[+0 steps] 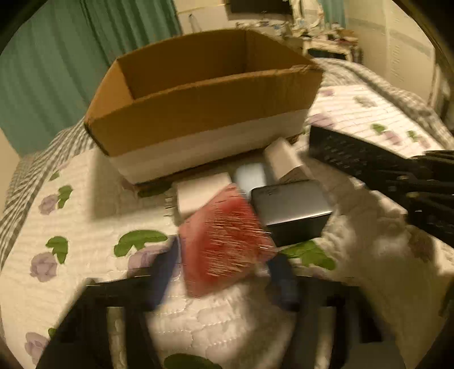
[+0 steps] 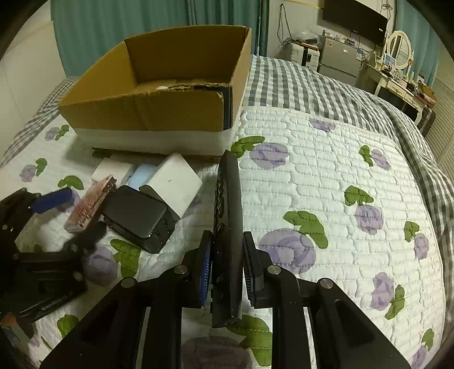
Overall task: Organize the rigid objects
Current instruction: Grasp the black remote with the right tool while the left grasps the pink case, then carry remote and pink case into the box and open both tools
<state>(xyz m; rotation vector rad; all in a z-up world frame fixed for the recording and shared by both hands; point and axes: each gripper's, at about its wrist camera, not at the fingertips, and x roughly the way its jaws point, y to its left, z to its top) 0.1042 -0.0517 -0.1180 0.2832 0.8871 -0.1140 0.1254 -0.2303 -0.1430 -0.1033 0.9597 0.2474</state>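
A white quilt [image 2: 326, 176] printed with purple roses and green leaves covers the bed, over a grey-and-white checked blanket [image 2: 306, 85] at 12 o'clock. Teal curtains [image 2: 119, 20] hang behind. At 1 o'clock a dark television [image 2: 354, 17] hangs on the wall above a small grey fridge [image 2: 339, 58]; at 2 o'clock stands a white dressing table with an oval mirror [image 2: 398, 48].

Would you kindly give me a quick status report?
Right gripper shut on black remote. Left gripper shut on red card. Cardboard box ahead, path clear.
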